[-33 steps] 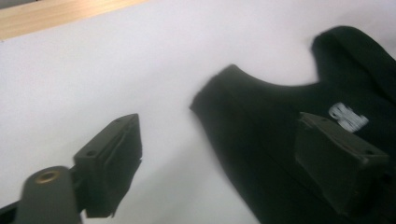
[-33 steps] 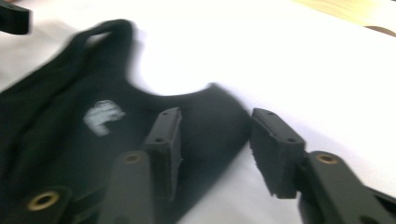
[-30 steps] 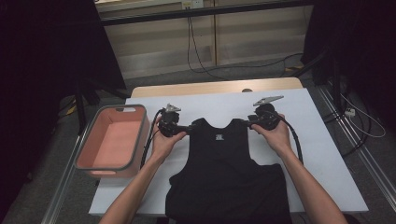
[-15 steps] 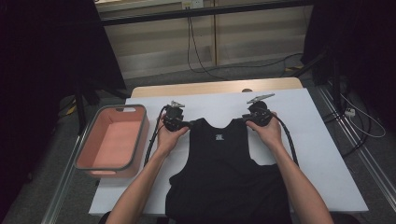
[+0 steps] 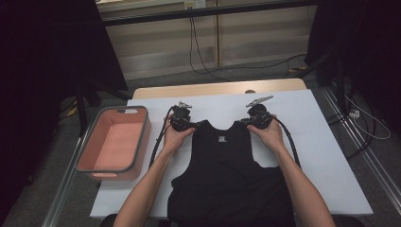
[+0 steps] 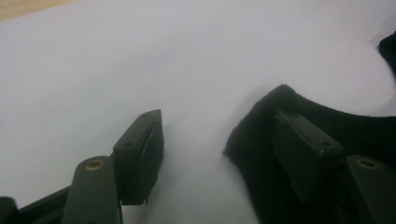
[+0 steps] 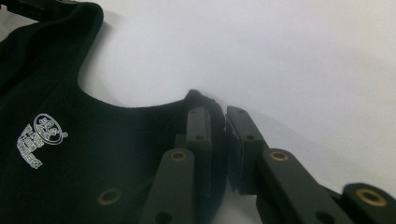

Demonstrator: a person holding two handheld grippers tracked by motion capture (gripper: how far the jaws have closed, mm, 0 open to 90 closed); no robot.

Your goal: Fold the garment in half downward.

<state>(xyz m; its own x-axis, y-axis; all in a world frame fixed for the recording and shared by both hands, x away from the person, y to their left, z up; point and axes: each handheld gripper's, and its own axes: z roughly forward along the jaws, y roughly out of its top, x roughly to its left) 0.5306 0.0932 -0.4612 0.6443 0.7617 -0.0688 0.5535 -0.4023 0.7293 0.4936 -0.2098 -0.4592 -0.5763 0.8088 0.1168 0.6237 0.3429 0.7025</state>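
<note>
- Pink bin [image 5: 116,142] sits at the far left edge of the bench [image 5: 326,156], well apart from the work; I'm not touching it.
- Left hand-held gripper [image 5: 185,124] [image 6: 219,140]: jaws stand fairly wide. One jaw lies on the vest's left strap tip, the other on bare bench just beside it. Strap is between them but not pinched yet; its tip lies toward the right-hand jaw in the left gripper view.
- Black vest [image 5: 227,175] [image 7: 84,154] lies flat at bench centre, collar away from me, hem hanging toward my edge. Long axis runs away from me.
- Right hand-held gripper [image 5: 250,120] [image 7: 226,140]: jaws have just been closing and now sit narrow, clamped on the right strap tip.
- My call: left is the lagging side; it must shut on its strap before any lift.
</note>
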